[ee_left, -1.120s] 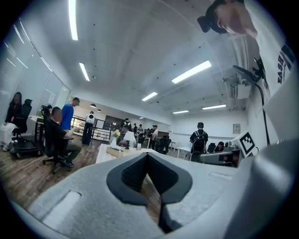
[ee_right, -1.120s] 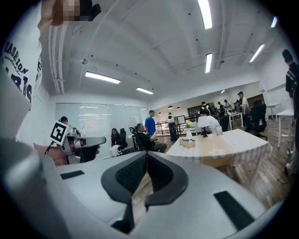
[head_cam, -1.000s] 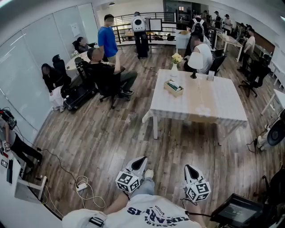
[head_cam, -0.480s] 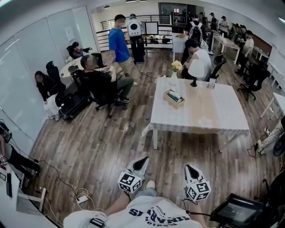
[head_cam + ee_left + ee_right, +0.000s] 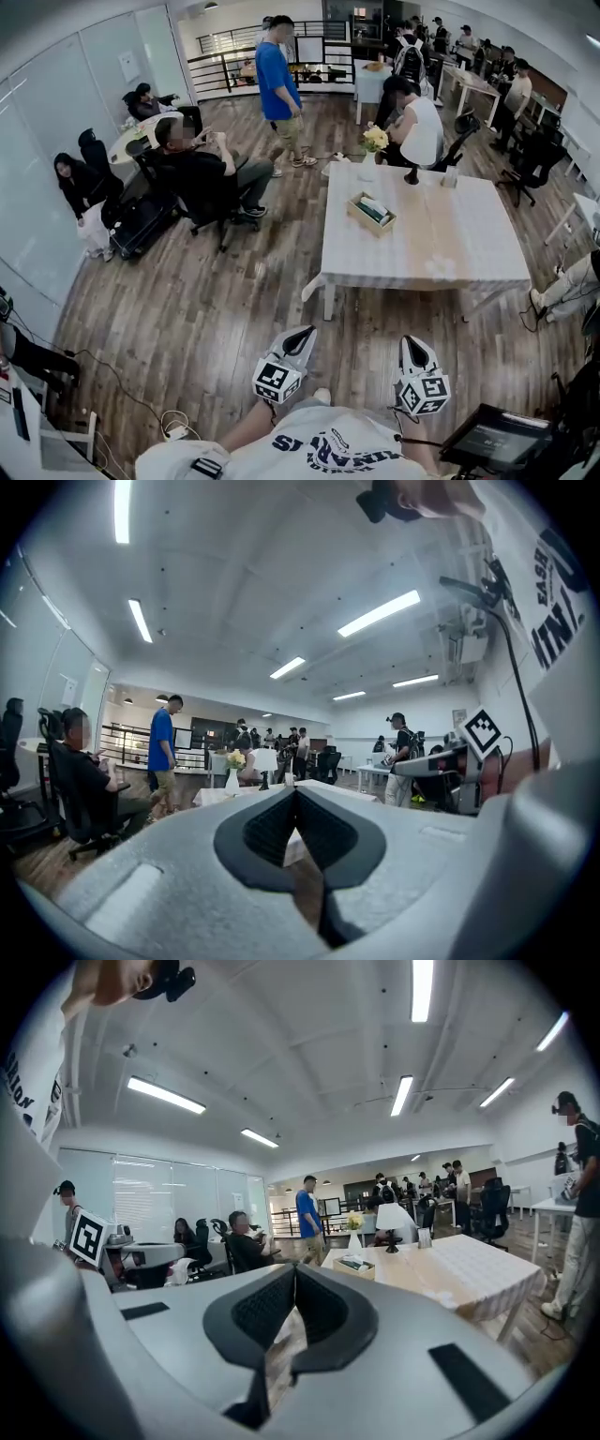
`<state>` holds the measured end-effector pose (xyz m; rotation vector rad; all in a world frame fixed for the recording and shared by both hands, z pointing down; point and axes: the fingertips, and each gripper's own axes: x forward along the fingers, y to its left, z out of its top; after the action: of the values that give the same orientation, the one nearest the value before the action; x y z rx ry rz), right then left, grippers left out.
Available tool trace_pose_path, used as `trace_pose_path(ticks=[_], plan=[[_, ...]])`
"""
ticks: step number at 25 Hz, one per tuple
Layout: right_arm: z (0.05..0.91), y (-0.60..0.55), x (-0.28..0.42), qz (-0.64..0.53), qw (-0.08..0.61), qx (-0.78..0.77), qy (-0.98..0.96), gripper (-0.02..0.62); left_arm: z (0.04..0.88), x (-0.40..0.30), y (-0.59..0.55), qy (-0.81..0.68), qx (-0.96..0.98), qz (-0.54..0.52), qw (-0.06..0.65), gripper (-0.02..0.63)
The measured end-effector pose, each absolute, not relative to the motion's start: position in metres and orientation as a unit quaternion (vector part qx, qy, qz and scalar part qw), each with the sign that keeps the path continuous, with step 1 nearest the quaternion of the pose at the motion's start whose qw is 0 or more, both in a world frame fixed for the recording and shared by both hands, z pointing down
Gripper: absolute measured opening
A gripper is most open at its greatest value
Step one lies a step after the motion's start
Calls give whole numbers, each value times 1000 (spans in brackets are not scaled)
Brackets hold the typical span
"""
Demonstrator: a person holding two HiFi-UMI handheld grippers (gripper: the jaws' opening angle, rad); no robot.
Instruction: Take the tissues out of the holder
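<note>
The tissue holder (image 5: 371, 212), a small wooden box with tissues in it, stands on the far left part of the white-clothed table (image 5: 441, 246). It also shows in the right gripper view, where the holder (image 5: 352, 1266) sits well beyond the jaws. My left gripper (image 5: 302, 332) and right gripper (image 5: 411, 341) are held close to my body over the wooden floor, a good way short of the table. Both point level toward the table. Both are shut with nothing between the jaws, as seen on the left gripper (image 5: 296, 795) and the right gripper (image 5: 293, 1275).
A vase of flowers (image 5: 374, 142), a small lamp (image 5: 411, 175) and a seated person (image 5: 419, 122) are at the table's far side. A person in blue (image 5: 279, 86) walks beyond it, and others sit at the left (image 5: 202, 173). Cables (image 5: 173, 427) lie on the floor.
The table and tissue holder have drawn nearer in the head view as I moved toward them. The person in blue has walked closer. Both grippers stay shut.
</note>
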<state>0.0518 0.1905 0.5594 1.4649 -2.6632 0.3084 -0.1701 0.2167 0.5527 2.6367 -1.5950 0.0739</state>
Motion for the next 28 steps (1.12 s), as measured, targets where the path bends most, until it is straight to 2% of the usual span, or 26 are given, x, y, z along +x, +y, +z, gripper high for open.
trace_pose_path(ticks=[7, 15, 28], plan=[[565, 165, 29, 113, 47, 504, -855, 9, 568, -194, 185, -502, 863, 25, 41, 3], [567, 136, 21, 119, 55, 508, -851, 9, 567, -188, 159, -490, 870, 9, 52, 3], [589, 26, 41, 134, 55, 502, -853, 9, 579, -183, 59, -511, 857, 21, 57, 3]])
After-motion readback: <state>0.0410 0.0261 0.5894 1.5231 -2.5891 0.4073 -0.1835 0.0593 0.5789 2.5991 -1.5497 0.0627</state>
